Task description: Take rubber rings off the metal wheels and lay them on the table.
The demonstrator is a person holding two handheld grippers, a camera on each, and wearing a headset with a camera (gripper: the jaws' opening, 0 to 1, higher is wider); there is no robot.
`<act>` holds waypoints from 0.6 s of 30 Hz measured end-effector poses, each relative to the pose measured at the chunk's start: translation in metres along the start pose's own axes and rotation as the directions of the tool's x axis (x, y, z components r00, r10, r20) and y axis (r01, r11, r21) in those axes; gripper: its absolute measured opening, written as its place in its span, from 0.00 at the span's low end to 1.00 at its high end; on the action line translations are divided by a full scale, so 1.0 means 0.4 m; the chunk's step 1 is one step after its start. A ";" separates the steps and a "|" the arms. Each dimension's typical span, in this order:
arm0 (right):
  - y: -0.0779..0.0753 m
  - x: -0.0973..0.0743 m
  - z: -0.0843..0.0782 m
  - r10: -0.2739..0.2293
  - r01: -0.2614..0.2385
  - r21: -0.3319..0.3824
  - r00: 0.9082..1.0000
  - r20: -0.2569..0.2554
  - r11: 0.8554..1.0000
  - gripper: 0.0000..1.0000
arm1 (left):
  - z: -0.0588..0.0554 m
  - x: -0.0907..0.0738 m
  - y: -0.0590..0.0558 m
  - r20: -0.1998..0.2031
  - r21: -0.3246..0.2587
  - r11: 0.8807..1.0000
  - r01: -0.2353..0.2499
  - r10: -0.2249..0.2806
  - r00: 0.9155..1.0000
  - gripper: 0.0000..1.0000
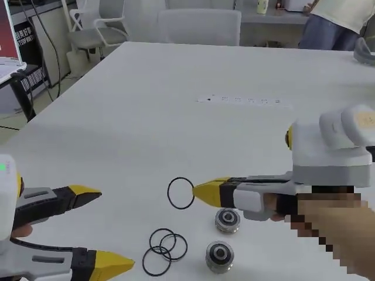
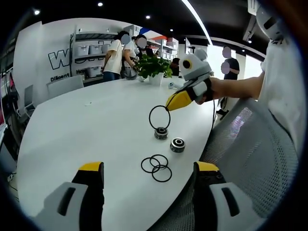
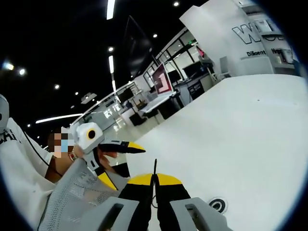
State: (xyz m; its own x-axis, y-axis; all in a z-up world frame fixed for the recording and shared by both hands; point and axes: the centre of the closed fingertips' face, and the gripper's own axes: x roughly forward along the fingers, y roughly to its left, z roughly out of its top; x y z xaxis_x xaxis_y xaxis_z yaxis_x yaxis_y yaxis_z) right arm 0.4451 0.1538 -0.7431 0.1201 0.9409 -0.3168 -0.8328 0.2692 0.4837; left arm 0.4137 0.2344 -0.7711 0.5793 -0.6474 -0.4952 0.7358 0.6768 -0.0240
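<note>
My right gripper (image 1: 198, 192) is shut on a black rubber ring (image 1: 180, 192) and holds it upright above the white table (image 1: 176, 105). Below it two metal wheels (image 1: 227, 220) (image 1: 220, 256) stand on the table. Three loose rings (image 1: 164, 249) lie overlapping left of the nearer wheel. My left gripper (image 1: 114, 229) is open at the near left, its jaws apart and holding nothing. The left gripper view has the loose rings (image 2: 156, 167) between its jaws, both wheels (image 2: 161, 133) (image 2: 177, 144) and the held ring (image 2: 159, 117). In the right gripper view the ring (image 3: 155, 168) stands edge-on between the jaws.
Grey chairs (image 1: 199, 26) stand at the table's far edge, and a person (image 1: 334, 23) stands at the back right. A potted plant (image 2: 153, 67) sits far along the table in the left gripper view.
</note>
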 end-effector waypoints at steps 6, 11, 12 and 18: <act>0.022 0.026 -0.036 0.028 -0.029 -0.012 0.998 -0.060 1.000 0.00 | 0.003 0.000 -0.003 0.010 -0.012 1.000 0.005 -0.005 1.000 0.74; 0.031 0.039 -0.059 0.044 -0.047 -0.024 0.994 -0.098 0.999 0.00 | 0.003 0.000 -0.006 0.011 -0.016 1.000 0.010 -0.010 1.000 0.75; 0.031 0.043 -0.066 0.047 -0.050 -0.025 0.993 -0.109 0.998 0.00 | 0.003 0.001 -0.008 0.009 -0.013 1.000 0.014 -0.014 1.000 0.75; 0.035 0.054 -0.094 0.048 -0.054 -0.037 0.987 -0.155 0.998 0.00 | -0.008 0.005 -0.019 -0.016 -0.003 0.999 0.033 -0.033 0.999 0.76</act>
State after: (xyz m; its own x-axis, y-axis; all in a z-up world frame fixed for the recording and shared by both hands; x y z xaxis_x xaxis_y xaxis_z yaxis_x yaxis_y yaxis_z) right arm 0.4158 0.1703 -0.7738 -0.0052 0.9094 -0.4159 -0.8574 0.2100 0.4699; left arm 0.4084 0.2291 -0.7747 0.5489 -0.6638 -0.5081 0.7534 0.6562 -0.0434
